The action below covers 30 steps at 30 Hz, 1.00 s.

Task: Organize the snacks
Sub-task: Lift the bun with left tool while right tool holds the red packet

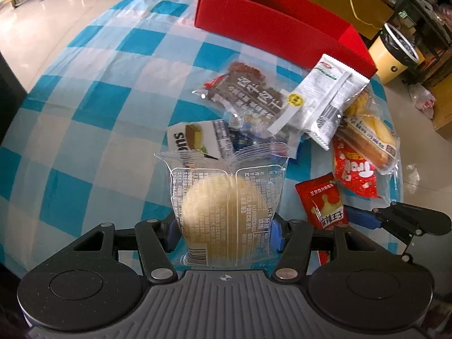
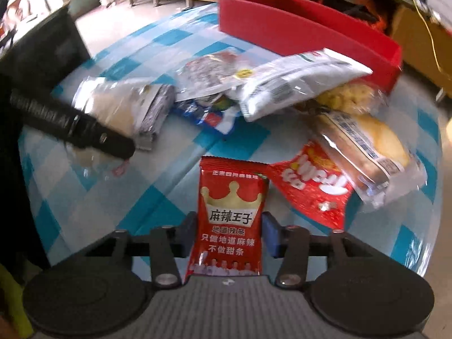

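the left gripper (image 1: 224, 233) has its fingers pressed on either side of a clear packet with a pale round cake (image 1: 226, 209), holding it upright above the checked tabletop (image 1: 84, 107). the right gripper (image 2: 230, 233) has its fingers closed on a small red spicy snack packet (image 2: 230, 217), also upright. beyond both, a loose pile of snacks (image 1: 310, 107) lies just in front of the open red box (image 1: 282, 25).

Both wrist views look close over the snack pile (image 1: 296, 118) toward the red box (image 2: 308, 36).
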Each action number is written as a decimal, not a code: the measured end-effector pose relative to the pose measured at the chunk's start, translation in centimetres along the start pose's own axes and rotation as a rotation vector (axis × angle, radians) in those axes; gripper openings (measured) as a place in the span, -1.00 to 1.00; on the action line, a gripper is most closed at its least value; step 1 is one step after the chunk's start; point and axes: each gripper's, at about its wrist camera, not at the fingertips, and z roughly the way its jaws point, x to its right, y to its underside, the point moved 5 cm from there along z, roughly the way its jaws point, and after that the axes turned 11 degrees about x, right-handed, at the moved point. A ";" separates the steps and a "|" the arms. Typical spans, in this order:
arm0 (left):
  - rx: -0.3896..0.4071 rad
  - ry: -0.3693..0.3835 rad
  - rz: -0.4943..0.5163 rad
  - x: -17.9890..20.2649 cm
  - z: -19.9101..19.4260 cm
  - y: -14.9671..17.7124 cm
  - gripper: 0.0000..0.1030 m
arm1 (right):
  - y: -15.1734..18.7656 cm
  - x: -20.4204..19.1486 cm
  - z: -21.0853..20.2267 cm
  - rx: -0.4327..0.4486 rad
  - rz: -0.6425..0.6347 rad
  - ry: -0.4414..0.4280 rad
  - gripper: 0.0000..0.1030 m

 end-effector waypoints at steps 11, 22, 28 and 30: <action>0.062 0.042 0.011 1.2 -1.2 -1.1 0.29 | -1.3 2.7 -4.7 0.171 0.242 -0.100 -0.18; 0.069 0.051 0.001 1.2 -1.2 -1.4 0.29 | -1.2 2.7 -4.3 0.162 0.309 -0.158 -0.20; 0.112 0.079 -0.008 1.4 -2.2 -2.1 0.22 | -1.8 3.8 -5.1 0.208 0.424 -0.215 -0.20; 0.119 0.068 0.012 1.6 -2.3 -2.2 0.28 | -2.0 4.1 -5.3 0.221 0.437 -0.213 -0.20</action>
